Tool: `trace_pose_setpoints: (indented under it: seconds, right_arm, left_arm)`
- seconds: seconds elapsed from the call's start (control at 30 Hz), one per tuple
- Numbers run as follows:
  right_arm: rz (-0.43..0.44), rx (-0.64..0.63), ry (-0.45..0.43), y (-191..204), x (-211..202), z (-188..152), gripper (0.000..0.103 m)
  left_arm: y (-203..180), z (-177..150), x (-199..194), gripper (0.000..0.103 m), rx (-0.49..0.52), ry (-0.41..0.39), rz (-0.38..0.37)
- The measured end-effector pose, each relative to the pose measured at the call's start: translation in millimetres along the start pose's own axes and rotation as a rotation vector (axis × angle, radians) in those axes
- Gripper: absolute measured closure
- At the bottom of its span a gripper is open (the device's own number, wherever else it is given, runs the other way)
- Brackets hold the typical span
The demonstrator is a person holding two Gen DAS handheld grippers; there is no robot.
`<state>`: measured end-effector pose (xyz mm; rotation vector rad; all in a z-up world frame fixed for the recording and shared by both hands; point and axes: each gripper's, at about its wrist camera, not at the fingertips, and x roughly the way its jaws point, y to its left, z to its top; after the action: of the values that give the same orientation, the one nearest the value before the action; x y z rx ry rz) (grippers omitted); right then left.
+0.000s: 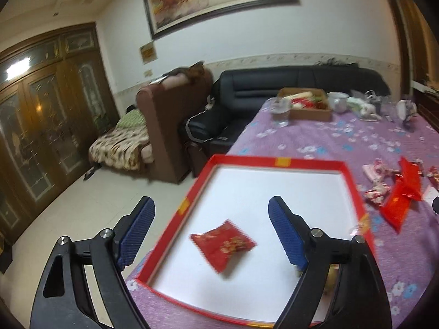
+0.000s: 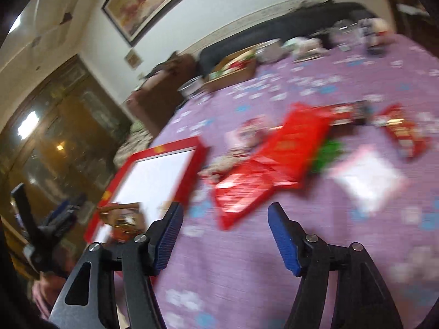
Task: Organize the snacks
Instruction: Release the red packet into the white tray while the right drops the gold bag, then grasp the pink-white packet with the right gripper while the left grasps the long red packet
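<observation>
My left tool [image 1: 211,235] hangs released above a red snack packet [image 1: 223,245] lying in the red-rimmed tray [image 1: 277,161]; my right tool [image 2: 225,240] is released too, empty over the table [image 2: 247,288].

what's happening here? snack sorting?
Yes. A person with a gripper in each hand is moving snacks into a red-rimmed tray on a purple flowered tablecloth. The left gripper is open above the tray, where one red snack packet lies on the white floor, not held. The right gripper is open and empty over the cloth, facing the pile of red wrappers still beside the tray. That view is blurred.
</observation>
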<state>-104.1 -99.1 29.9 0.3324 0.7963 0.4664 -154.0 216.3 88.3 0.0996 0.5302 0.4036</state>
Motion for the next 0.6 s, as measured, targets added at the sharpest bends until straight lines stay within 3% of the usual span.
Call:
trace_pose_setpoints:
  seconds: [0.13, 0.23, 0.43, 0.6]
  right_arm:
    - [-0.134, 0.007, -0.027, -44.9, -34.3, 2.1, 0.029]
    - [-0.209, 0.000, 0.010, -67.8, -41.2, 6.2, 0.027]
    - [-0.290, -0.083, 0.048, -78.9, -29.5, 25.6, 0.026]
    - [-0.333, -0.164, 0.125, -79.0, 3.8, 40.4, 0.025]
  left_arm:
    - [-22.1, 3.0, -10.6, 0.017, 0.052, -0.028, -0.067]
    - [-43.6, 4.3, -19.7, 0.017, 0.112, -0.037, -0.117]
    - [-85.7, 3.8, -33.9, 0.017, 0.247, -0.016, -0.226]
    - [-122.2, 3.3, -33.9, 0.017, 0.349, 0.059, -0.312]
